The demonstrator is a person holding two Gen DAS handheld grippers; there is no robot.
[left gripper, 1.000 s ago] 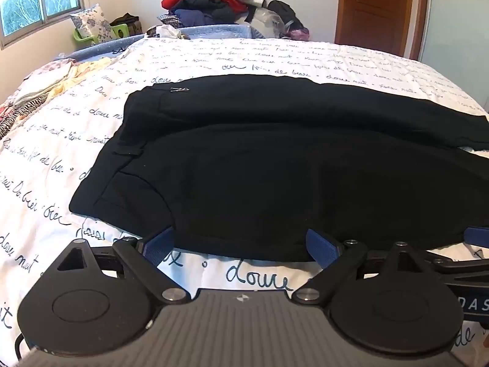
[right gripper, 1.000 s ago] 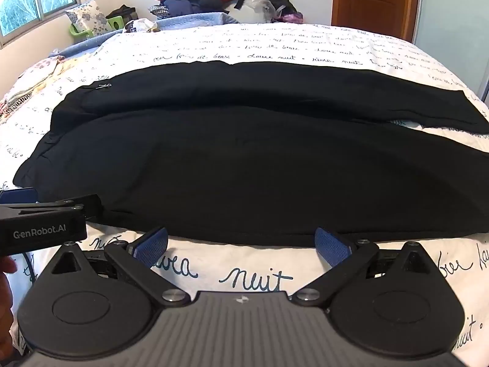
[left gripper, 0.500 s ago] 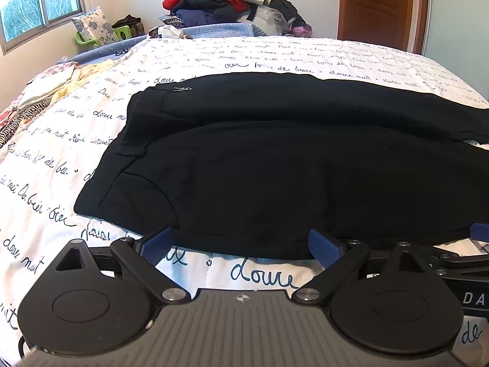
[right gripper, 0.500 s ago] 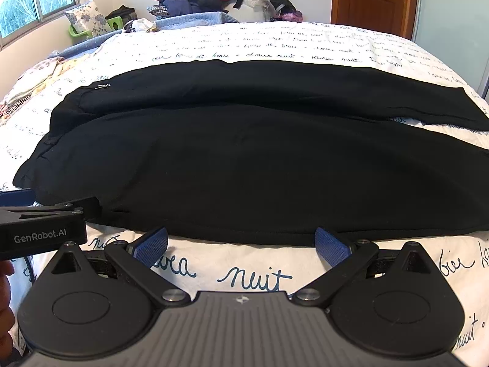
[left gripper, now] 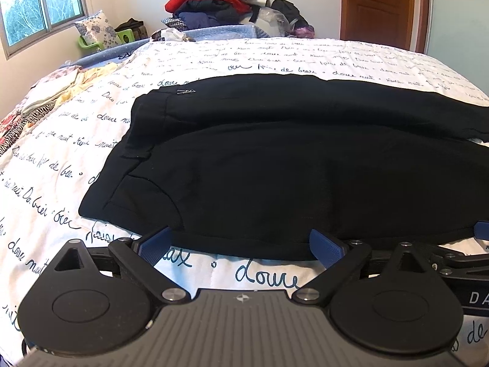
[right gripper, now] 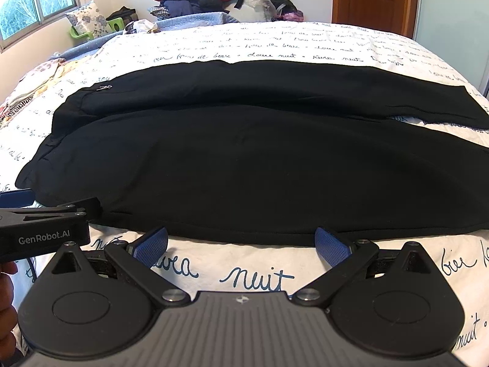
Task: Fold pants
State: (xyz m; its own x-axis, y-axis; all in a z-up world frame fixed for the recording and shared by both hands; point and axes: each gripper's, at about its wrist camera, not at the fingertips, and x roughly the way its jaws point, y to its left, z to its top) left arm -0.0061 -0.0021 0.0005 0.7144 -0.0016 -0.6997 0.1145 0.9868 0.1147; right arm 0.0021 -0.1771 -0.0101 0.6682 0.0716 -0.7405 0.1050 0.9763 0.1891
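Black pants [left gripper: 290, 165] lie flat across the bed, waistband to the left and both legs running off to the right, the near leg partly over the far one. In the right wrist view the pants [right gripper: 244, 159] fill the middle. My left gripper [left gripper: 240, 246] is open at the near hem edge, close to the waist end, its blue pads straddling the fabric edge with nothing clamped. My right gripper [right gripper: 241, 244] is open too, just short of the near edge further along the leg. The left gripper's body [right gripper: 45, 229] shows at the right view's left side.
A white bedspread [left gripper: 214, 61] with blue handwriting covers the bed. Patterned clothes [left gripper: 39, 104] lie at the bed's left edge. A heap of clothes [left gripper: 214, 3] stands at the far end. A wooden door [left gripper: 382, 3] is at the back right, and a hand [right gripper: 6, 305] shows lower left.
Both grippers have eased slightly toward the pants' near edge and stayed open. The pants have not moved.
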